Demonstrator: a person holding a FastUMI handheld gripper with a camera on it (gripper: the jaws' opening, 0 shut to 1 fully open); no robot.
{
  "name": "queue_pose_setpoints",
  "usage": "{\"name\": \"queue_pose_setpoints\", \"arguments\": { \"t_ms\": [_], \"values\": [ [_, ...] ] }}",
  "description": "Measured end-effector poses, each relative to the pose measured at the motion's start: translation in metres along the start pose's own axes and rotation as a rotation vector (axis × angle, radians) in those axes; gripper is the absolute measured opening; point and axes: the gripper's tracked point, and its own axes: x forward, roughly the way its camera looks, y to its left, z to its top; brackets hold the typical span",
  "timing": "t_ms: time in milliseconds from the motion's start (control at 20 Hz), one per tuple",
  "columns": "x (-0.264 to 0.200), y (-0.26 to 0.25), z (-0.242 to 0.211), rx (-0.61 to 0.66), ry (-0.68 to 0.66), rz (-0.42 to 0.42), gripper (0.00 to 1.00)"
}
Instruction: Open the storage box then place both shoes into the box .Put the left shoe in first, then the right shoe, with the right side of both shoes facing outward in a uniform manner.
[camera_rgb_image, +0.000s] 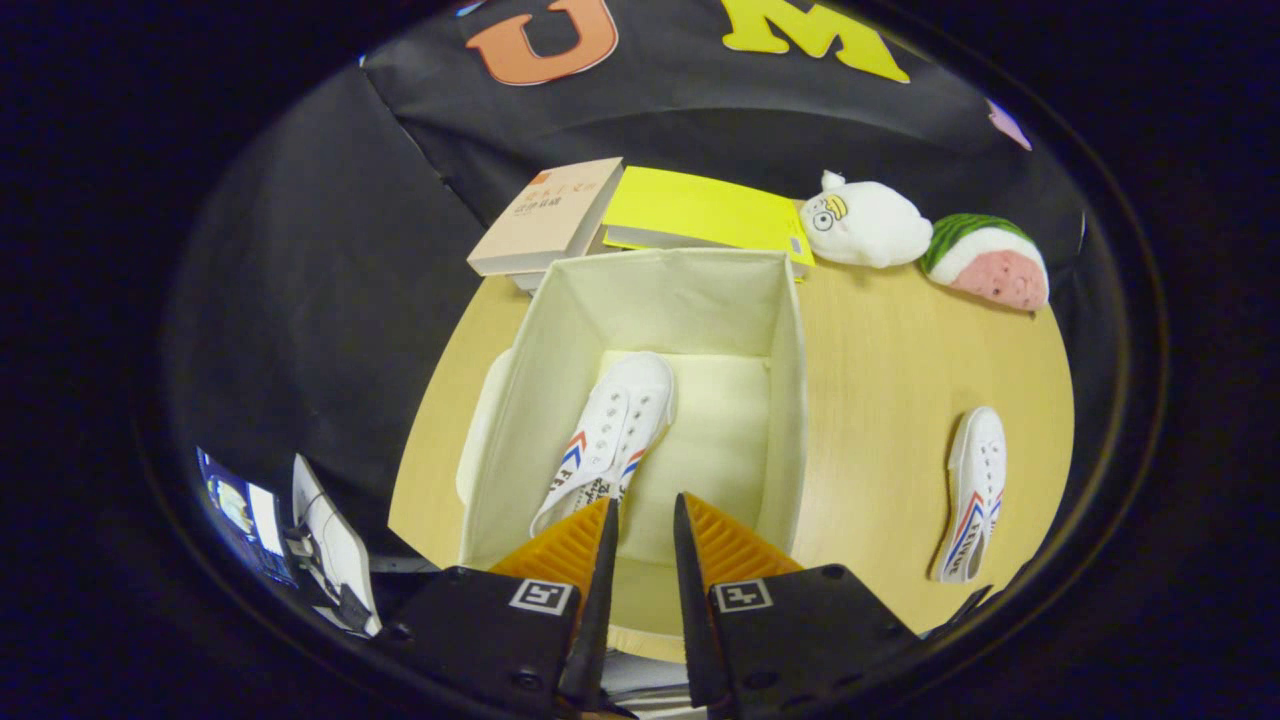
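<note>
A cream fabric storage box stands open on the round wooden table. One white shoe with red and blue stripes lies inside it, toe toward the far wall and heel near the left finger. My gripper hovers above the box's near edge, and its orange fingers stand a narrow gap apart with only the box floor showing between them. The left fingertip overlaps the shoe's heel. The other white shoe lies on its side on the table, to the right of the box.
Beyond the box lie a beige book and a yellow book. A white plush toy and a watermelon plush sit at the table's far right. A pale flap hangs outside the box's left wall.
</note>
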Motion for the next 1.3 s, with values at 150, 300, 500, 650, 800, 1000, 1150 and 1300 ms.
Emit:
{"name": "queue_pose_setpoints", "arguments": {
  "t_ms": [150,300,500,650,800,1000,1150,1300],
  "values": [
    [-0.012,-0.008,-0.010,-0.004,0.006,0.038,0.38],
    [-0.025,-0.030,-0.007,0.038,-0.028,0.064,0.38],
    [-0.035,-0.063,-0.006,0.044,-0.069,0.038,0.38],
    [-0.042,-0.079,-0.006,0.039,-0.077,0.043,0.38],
    [-0.051,-0.093,-0.012,-0.016,-0.089,0.011,0.39],
    [-0.061,-0.111,-0.013,-0.016,-0.085,0.011,0.41],
    [-0.069,-0.130,-0.013,-0.034,-0.094,-0.013,0.43],
    [-0.076,-0.150,-0.015,-0.053,-0.102,-0.048,0.46]
  ]
}}
